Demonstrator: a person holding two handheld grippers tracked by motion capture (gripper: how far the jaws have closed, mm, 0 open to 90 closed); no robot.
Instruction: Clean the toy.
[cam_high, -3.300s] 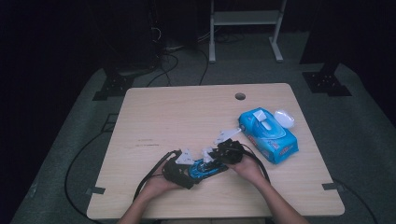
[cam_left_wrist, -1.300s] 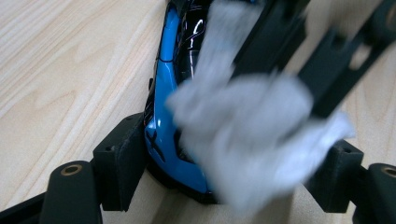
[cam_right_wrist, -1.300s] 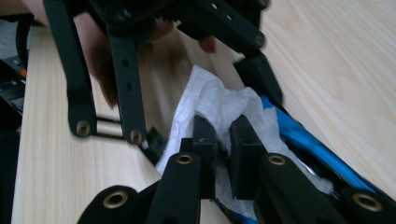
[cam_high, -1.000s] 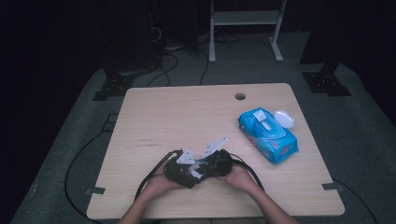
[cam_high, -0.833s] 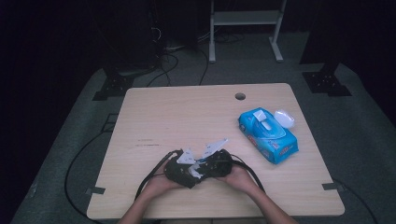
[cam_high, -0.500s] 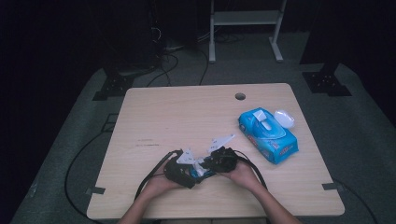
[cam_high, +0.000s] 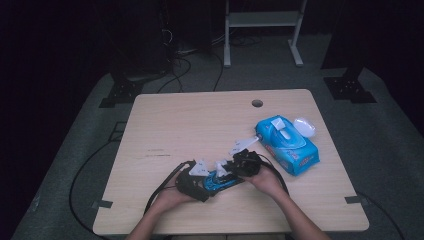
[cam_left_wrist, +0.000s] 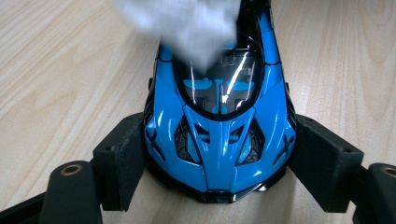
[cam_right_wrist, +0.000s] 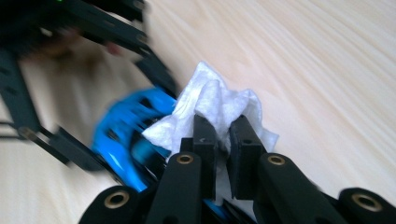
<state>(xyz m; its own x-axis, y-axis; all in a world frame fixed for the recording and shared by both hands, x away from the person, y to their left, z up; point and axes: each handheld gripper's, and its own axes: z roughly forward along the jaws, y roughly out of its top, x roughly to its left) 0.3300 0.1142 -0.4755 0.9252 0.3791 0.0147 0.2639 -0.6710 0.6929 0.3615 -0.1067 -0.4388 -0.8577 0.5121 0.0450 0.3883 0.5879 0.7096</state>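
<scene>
High view: on a pale wood table (cam_high: 165, 125) in a dark room, the wipes pack (cam_high: 286, 144) lies at 3 o'clock.

Left gripper view: left gripper (cam_left_wrist: 219, 154) clamps the blue car (cam_left_wrist: 219, 126).

Right gripper view: right gripper (cam_right_wrist: 223, 140) pinches a white wipe (cam_right_wrist: 210, 102) against it.

No text, brand or number can be read here. The blue wipes pack (cam_high: 287, 144), right of centre in the high view, bears print too small to make out; faint marks on the table (cam_high: 160, 153) are illegible.
</scene>
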